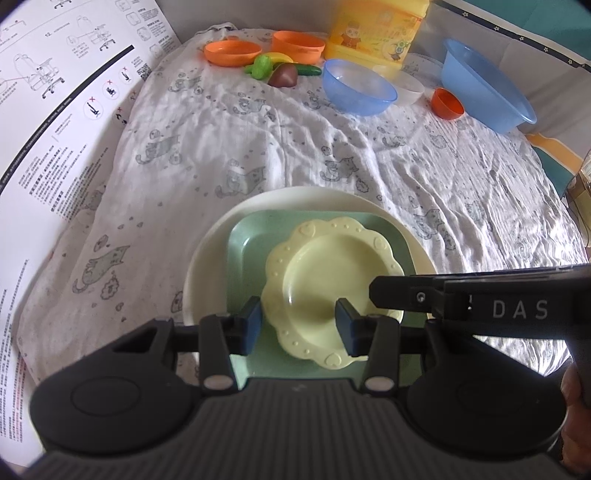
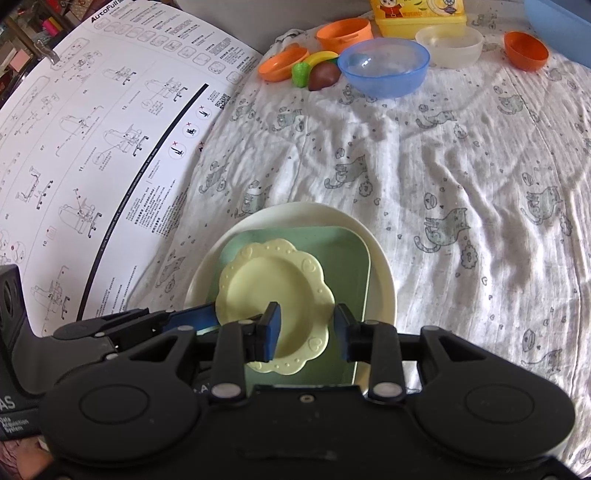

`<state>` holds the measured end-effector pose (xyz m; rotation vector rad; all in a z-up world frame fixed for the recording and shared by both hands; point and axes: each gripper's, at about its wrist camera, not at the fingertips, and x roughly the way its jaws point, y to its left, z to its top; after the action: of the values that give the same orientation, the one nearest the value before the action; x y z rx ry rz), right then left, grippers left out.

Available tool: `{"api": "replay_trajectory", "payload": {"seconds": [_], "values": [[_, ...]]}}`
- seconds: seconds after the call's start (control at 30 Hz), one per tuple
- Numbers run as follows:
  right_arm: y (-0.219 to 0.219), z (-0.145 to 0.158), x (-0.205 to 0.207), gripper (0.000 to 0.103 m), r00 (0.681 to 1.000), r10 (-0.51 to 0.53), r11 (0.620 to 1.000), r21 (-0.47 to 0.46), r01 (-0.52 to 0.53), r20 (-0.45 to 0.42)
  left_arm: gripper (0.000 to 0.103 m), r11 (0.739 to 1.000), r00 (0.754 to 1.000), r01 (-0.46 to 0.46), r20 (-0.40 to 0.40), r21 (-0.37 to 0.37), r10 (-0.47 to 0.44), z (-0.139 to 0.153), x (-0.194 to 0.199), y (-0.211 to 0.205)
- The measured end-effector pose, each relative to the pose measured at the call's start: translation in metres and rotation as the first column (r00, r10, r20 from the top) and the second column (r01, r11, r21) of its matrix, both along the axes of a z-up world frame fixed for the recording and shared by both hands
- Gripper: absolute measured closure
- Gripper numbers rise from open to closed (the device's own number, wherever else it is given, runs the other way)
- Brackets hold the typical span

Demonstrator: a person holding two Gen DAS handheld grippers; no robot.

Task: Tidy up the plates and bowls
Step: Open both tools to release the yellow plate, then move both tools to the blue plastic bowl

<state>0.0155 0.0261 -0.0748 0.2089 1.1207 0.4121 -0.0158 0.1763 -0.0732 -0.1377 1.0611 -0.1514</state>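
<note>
A pale yellow scalloped plate (image 1: 325,280) lies on a green square plate (image 1: 251,251), which lies on a white round plate (image 1: 207,266). My left gripper (image 1: 299,325) is open just above the yellow plate's near rim. My right gripper (image 2: 308,332) is open over the same stack (image 2: 273,288), its jaws astride the yellow plate's right rim. Across the cloth stand a small blue bowl (image 1: 358,88), a large blue bowl (image 1: 487,85), a clear bowl (image 1: 406,85), an orange cup (image 1: 447,103), an orange bowl (image 1: 297,46) and an orange plate (image 1: 232,53).
Toy fruit and vegetables (image 1: 280,70) lie between the orange dishes and the small blue bowl. A yellow box (image 1: 373,33) stands at the back. A printed instruction sheet (image 1: 55,110) covers the left side. The cat-print cloth (image 1: 295,147) is wrinkled.
</note>
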Motion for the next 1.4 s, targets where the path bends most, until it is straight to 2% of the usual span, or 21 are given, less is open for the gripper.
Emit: {"api": "replay_trajectory", "payload": {"seconds": [0.07, 0.1, 0.13, 0.2, 0.23, 0.3, 0.33, 0.53, 0.83, 1.13, 1.4], "values": [[-0.001, 0.002, -0.001, 0.066, 1.000, 0.000, 1.000, 0.004, 0.000, 0.012, 0.055, 1.000, 1.000, 0.001, 0.012, -0.002, -0.001, 0.002, -0.001, 0.000], [-0.002, 0.004, -0.001, 0.057, 1.000, 0.001, 1.000, 0.008, -0.001, 0.020, 0.044, 1.000, 1.000, -0.002, 0.021, -0.004, 0.002, 0.004, -0.002, 0.001], [-0.002, 0.007, -0.002, 0.052, 1.000, 0.000, 1.000, 0.011, -0.001, 0.031, 0.034, 1.000, 0.999, -0.010, 0.033, 0.000, 0.010, 0.007, -0.004, 0.001], [-0.004, 0.014, -0.003, 0.029, 0.997, -0.007, 1.000, 0.005, 0.006, 0.073, 0.023, 0.999, 0.998, -0.034, 0.062, 0.030, 0.032, 0.015, -0.006, 0.002], [-0.004, 0.017, -0.004, 0.023, 0.996, -0.006, 1.000, 0.008, 0.005, 0.092, 0.013, 0.999, 0.996, -0.042, 0.076, 0.031, 0.039, 0.019, -0.007, 0.004], [-0.007, 0.024, -0.005, 0.004, 0.993, -0.006, 1.000, 0.024, 0.003, 0.120, 0.001, 0.998, 0.993, -0.068, 0.101, 0.019, 0.066, 0.026, -0.010, 0.009], [-0.007, 0.027, -0.006, 0.001, 0.991, -0.005, 1.000, 0.024, 0.002, 0.133, 0.000, 0.997, 0.991, -0.077, 0.109, 0.013, 0.075, 0.029, -0.011, 0.011], [-0.012, 0.033, -0.008, 0.000, 0.988, -0.012, 1.000, 0.005, 0.012, 0.151, 0.000, 0.995, 0.990, -0.100, 0.098, 0.030, 0.097, 0.030, -0.010, 0.013], [-0.023, 0.031, -0.012, 0.000, 0.987, -0.033, 0.999, 0.007, 0.032, 0.155, 0.000, 0.995, 0.994, -0.085, 0.074, 0.051, 0.081, 0.028, -0.006, 0.003], [-0.047, 0.030, -0.005, 0.000, 0.983, -0.098, 0.995, 0.028, 0.095, 0.152, 0.000, 0.995, 0.995, -0.079, 0.062, 0.060, 0.075, 0.031, 0.011, -0.011], [-0.080, 0.029, 0.017, 0.000, 0.974, -0.172, 0.985, 0.035, 0.169, 0.149, 0.000, 0.994, 0.996, -0.021, 0.087, 0.103, 0.012, 0.038, 0.041, -0.032]]}}
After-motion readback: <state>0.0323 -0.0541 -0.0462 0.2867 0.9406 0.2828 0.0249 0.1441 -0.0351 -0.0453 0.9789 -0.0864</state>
